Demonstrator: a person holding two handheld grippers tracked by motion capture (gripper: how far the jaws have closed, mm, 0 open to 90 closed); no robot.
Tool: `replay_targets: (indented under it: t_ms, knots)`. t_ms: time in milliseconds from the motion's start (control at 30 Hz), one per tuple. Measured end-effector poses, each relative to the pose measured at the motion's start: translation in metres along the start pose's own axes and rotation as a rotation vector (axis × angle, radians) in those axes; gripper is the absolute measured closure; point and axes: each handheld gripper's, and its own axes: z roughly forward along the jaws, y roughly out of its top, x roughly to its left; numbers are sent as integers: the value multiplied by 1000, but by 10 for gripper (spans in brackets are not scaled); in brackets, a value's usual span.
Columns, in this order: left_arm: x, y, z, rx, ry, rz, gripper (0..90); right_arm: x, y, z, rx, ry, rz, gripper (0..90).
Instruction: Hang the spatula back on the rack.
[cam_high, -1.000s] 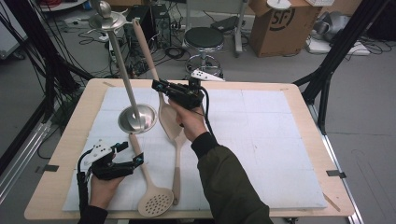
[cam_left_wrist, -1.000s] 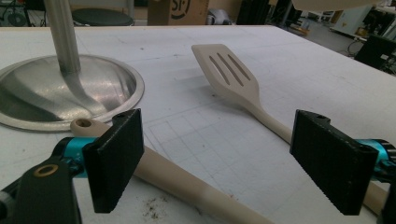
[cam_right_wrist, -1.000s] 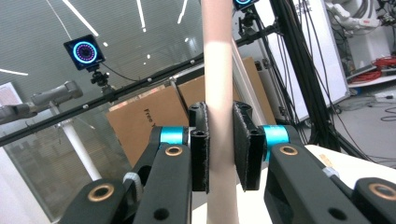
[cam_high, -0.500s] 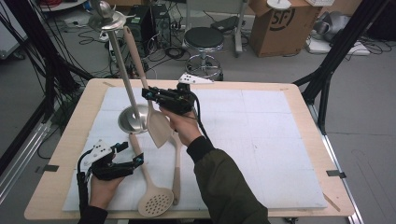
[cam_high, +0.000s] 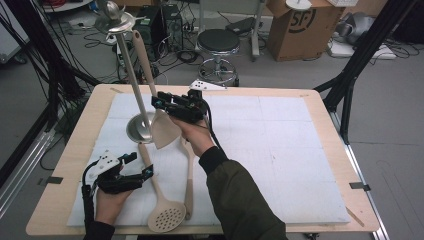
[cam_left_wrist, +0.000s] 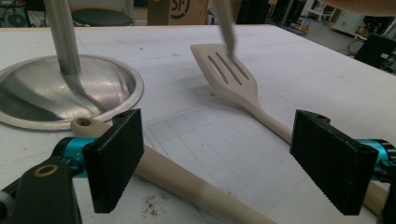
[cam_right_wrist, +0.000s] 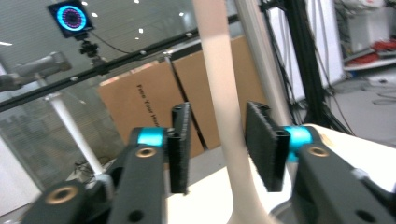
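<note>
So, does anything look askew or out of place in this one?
Yes: the solid spatula hangs from the stand tilted, handle between the right gripper jaws, which have just been opening. Nothing looks spilled or damaged.

From where I sit the high view is evenly lit from overhead, soft but fairly low in detail, with only faint shadows on the white mat (cam_high: 280, 150) and a bright glint on the steel stand's base (cam_high: 139, 128). My left gripper view is sharp on the black pads and the near mat, while the hanging spatula's handle (cam_left_wrist: 226, 25) is smeared by blur. My right gripper view is dimmer and hazy throughout, ceiling lights reflecting as white dots, and a ring light (cam_right_wrist: 73, 17) glowing blue.
</note>
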Motion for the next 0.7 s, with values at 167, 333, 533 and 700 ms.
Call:
replay_targets:
  t_ms: [167,333,533,700]
  knots:
    - [2,0,0,-8,3,0,182,-5,-1,-2,1,-24,27,510]
    - [5,0,0,-7,6,-1,182,0,6,-9,-15,-29,4,501]
    - [6,0,1,-12,14,-7,182,3,17,-23,-145,-65,14,511]
    - [5,0,1,-13,9,-11,182,-2,26,-36,-240,-94,44,496]
